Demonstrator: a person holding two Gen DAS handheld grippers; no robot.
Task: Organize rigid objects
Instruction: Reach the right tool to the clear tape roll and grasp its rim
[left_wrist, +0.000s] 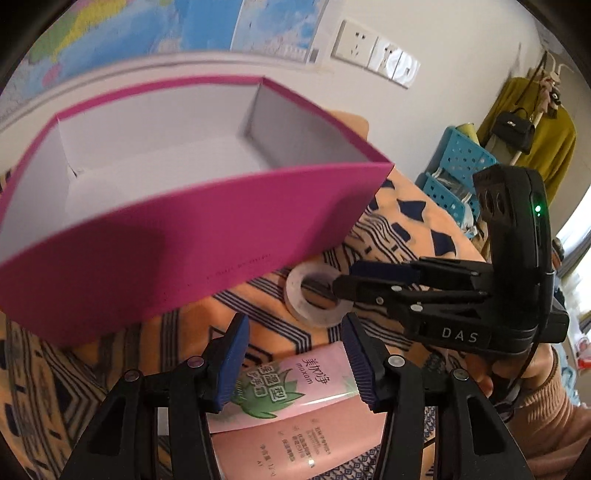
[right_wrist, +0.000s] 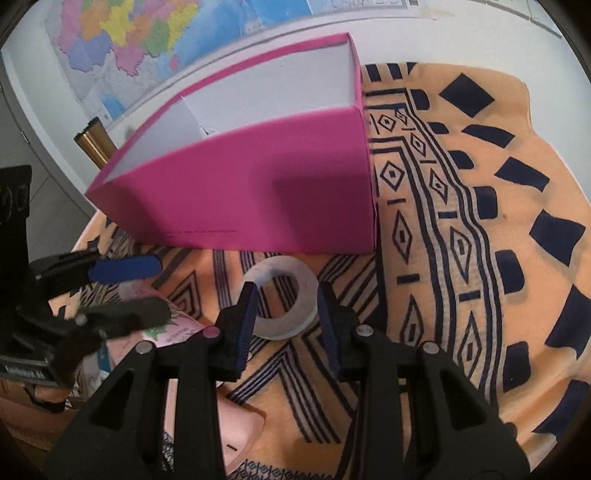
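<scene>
Your left tool (left_wrist: 295, 363) stands partly open over a pink tube (left_wrist: 284, 402), its blue pads on either side of the tube's flat end, and I cannot tell if the pads press on it or only stand beside it. The tube is soft pink with a green leaf drawing; it lies flat on the bench, which is covered with an orange cloth (right_wrist: 480, 206) with dark blue patterns. The long axis of the tube runs from the lower edge of the left wrist view up toward the box, with the flat crimped end farthest from you. On it you can read "maxam" under larger Chinese characters; the small print lower down is too fine to read. Your right tool (right_wrist: 286, 325) is also partly open and holds nothing; its pads stand on either side of the near rim of a tape roll (right_wrist: 291, 326). This roll is whitish and translucent, lying flat with its hole facing up, just in front of the magenta box (left_wrist: 207, 236). The box is open on top, white inside. In the left wrist view the body of your right tool carries the letters "DAS".
</scene>
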